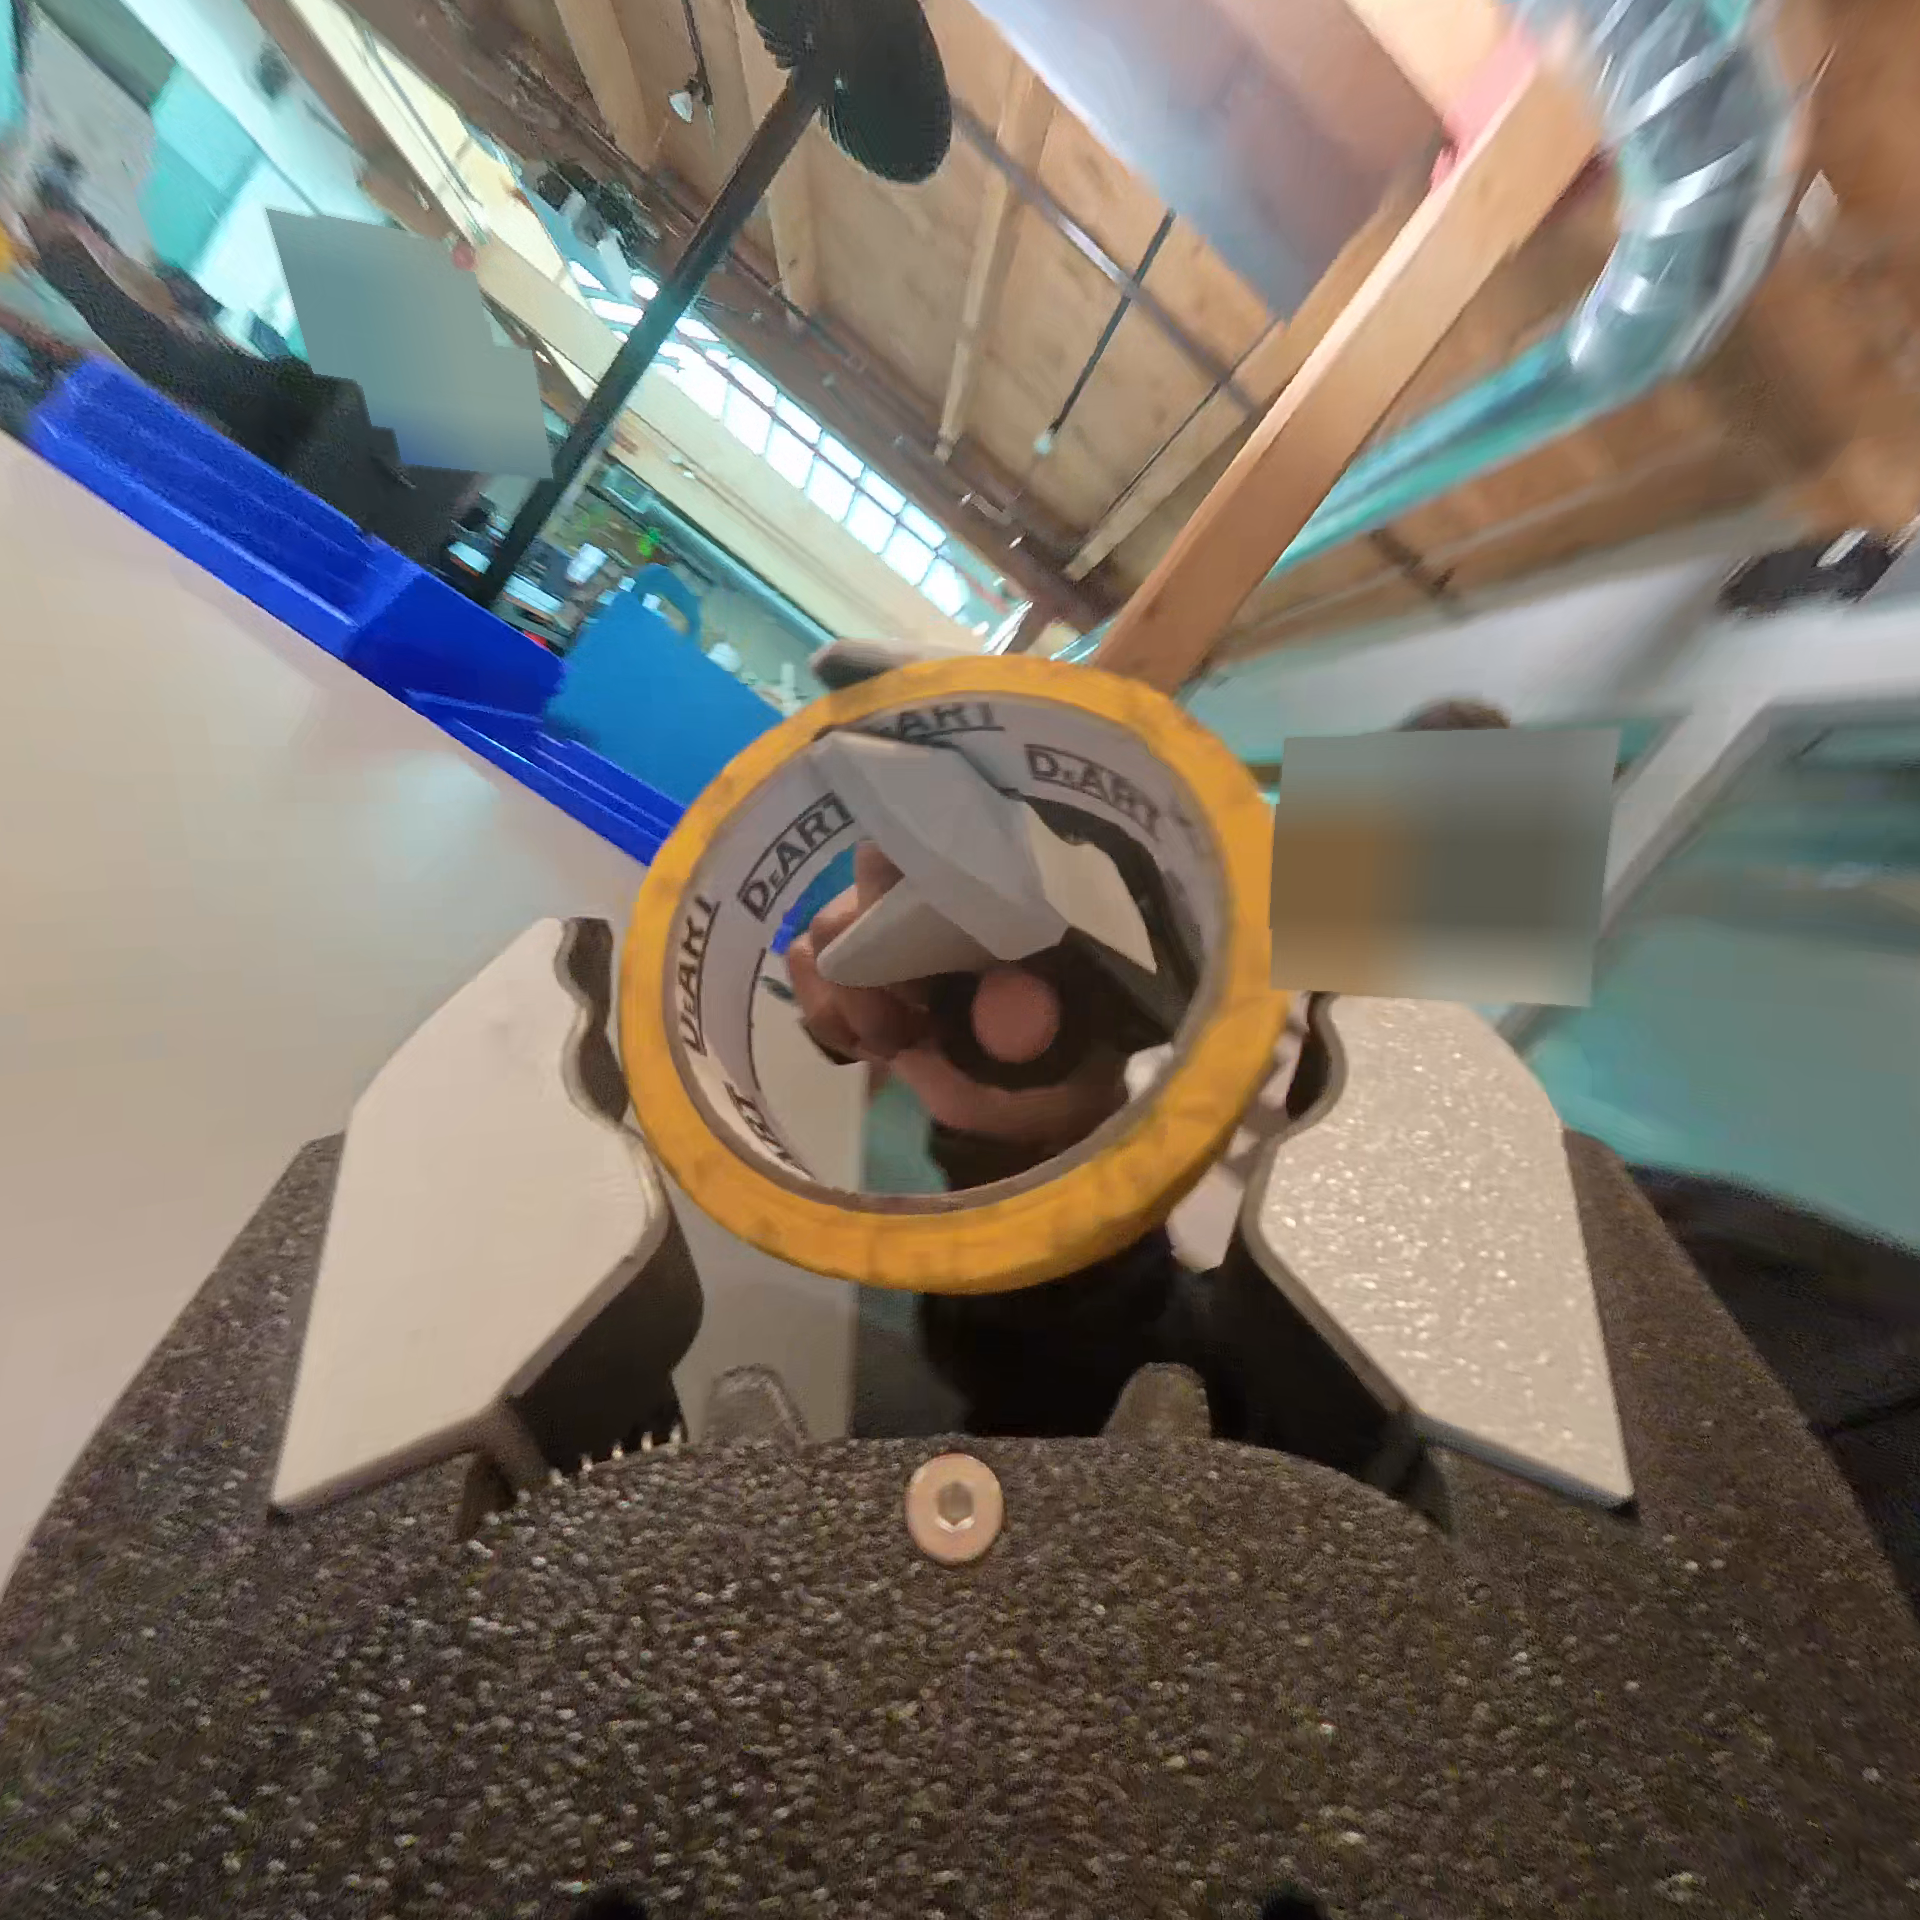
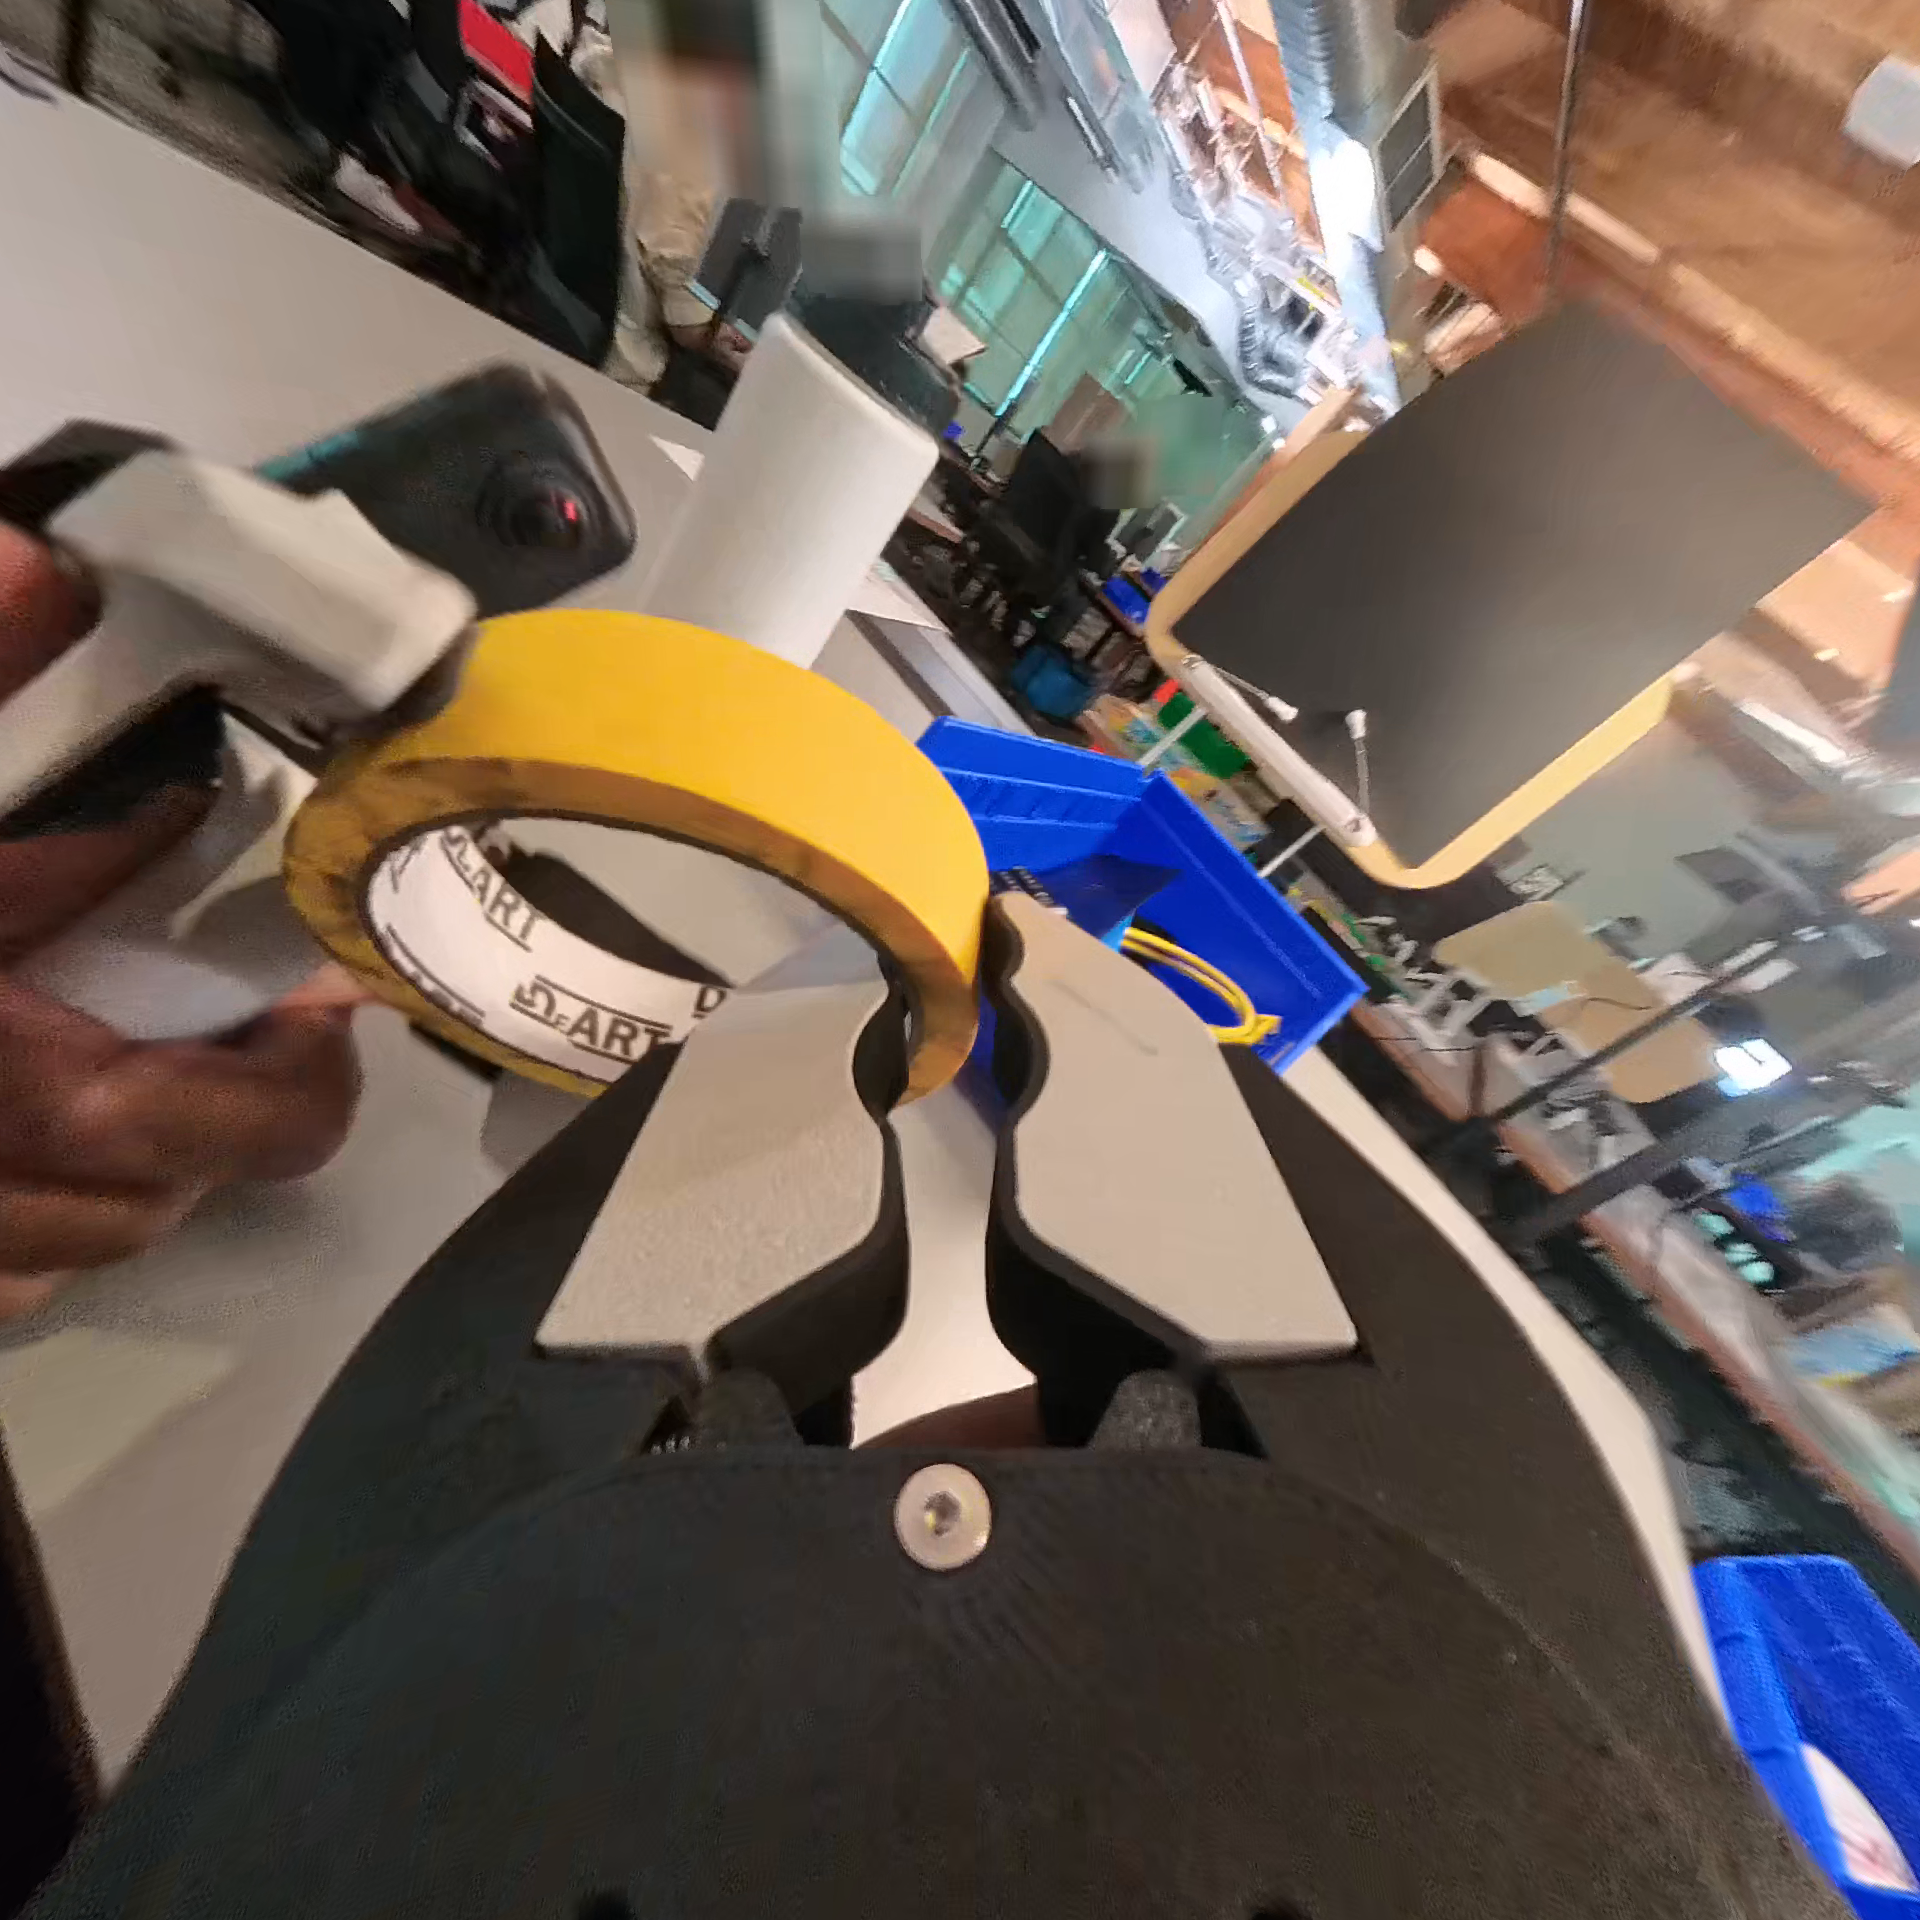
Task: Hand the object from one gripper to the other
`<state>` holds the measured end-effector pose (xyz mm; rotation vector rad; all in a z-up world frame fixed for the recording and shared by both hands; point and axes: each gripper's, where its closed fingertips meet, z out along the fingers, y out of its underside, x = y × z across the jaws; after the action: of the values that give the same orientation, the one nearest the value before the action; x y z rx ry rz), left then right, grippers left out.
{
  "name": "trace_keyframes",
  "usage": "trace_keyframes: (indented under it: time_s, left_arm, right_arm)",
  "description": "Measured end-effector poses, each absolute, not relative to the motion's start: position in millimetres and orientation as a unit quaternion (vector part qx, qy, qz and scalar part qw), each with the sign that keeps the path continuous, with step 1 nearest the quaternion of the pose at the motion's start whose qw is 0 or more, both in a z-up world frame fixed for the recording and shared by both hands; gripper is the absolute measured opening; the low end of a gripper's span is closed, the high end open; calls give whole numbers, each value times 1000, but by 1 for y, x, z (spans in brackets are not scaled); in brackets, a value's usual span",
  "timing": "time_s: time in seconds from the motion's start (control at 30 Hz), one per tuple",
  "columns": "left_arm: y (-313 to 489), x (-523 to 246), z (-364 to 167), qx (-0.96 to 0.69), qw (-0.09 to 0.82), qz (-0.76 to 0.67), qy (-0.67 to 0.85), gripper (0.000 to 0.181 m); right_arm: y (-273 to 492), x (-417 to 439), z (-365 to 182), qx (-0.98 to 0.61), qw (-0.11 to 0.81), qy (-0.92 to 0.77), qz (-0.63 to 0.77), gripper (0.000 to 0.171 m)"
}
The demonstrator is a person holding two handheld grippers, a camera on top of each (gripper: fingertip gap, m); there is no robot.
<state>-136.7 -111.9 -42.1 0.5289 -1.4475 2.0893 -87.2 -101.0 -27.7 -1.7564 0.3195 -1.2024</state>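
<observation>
Yellow on its outer wrap and white on its printed core, the tape roll [image 1: 935, 1247] fills the middle of the left wrist view, its open ring facing the camera and held up in the air above the pale table [image 1: 208, 831]. The left claw [image 1: 951, 977] stands wide apart with the roll between its fingertips, each tip right at the roll's outer rim; whether they press on it cannot be told. Through the ring shows one grey finger [image 1: 935, 873] of the right claw [image 1: 894, 738], reaching inside the core, with the person's right hand [image 1: 987, 1049] behind it. A blue bin [image 1: 260, 499] lies along the far edge of the table. In the right wrist view the right claw [image 2: 940, 997] is clamped on the roll's wall, one finger inside the ring and the other against the yellow outside, so the tape roll [image 2: 665, 707] juts out to the left, tilted. At its far-left rim a blurred grey finger [image 2: 260, 613] of the left claw sits on the yellow edge, with that claw's black camera [image 2: 520, 499] behind it and the left hand [image 2: 135, 1122] below. Beyond stand a white cylinder [image 2: 810, 499] on the table [image 2: 208, 312] and a blue bin [image 2: 1143, 831] holding a yellow cable [image 2: 1205, 987].
</observation>
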Motion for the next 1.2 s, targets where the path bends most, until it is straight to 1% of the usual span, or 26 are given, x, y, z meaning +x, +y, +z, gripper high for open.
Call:
trace_keyframes:
  time_s: [0.03,0.1,0.17,0.23,0.3,0.37,0.43,0.47,0.63,0.73,0.83,0.9,0.97,1.1,1.2]
  left_arm:
    - [-109,-137,-41,174,219,779,-561,121]
    - [-103,-138,-43,130,126,769,-613,116]
    - [-97,-145,-47,74,70,747,-657,99]
    - [-94,-155,-52,28,42,726,-686,85]
    - [-93,-165,-55,-3,38,712,-701,69]
    - [-94,-176,-59,-24,62,704,-708,53]
    - [-94,-183,-61,-37,80,700,-708,30]
    - [-94,-182,-62,-35,81,701,-708,21]
    - [-90,-176,-43,-4,127,744,-656,19]
    - [-76,-159,-19,54,173,796,-578,18]
    - [-54,-137,0,116,243,837,-476,16]
    - [-41,-123,5,151,298,847,-413,14]
    - [-35,-115,6,169,335,848,-373,13]
    - [-38,-115,5,180,342,850,-358,13]
    - [-42,-122,8,176,366,851,-334,12]
  right_arm:
    - [-103,-88,-29,-725,479,133,-476,11]
    - [-109,-88,-32,-734,484,138,-455,11]
    - [-114,-86,-32,-736,496,149,-436,11]
    - [-116,-86,-34,-740,502,150,-422,11]
    - [-115,-87,-39,-751,492,142,-417,11]
    - [-111,-88,-46,-763,486,131,-406,11]
    - [-106,-90,-51,-770,493,124,-385,11]
    - [-103,-92,-52,-770,503,121,-373,11]
    - [-100,-90,-44,-735,562,135,-355,12]
    - [-106,-90,-27,-694,594,126,-387,29]
    - [-107,-102,-17,-660,598,45,-452,36]
    - [-104,-108,-21,-650,583,-5,-488,41]
    - [-101,-105,-33,-660,552,-28,-509,46]
    - [-92,-89,-54,-682,480,-30,-551,57]
    - [-85,-81,-57,-667,440,-29,-601,62]
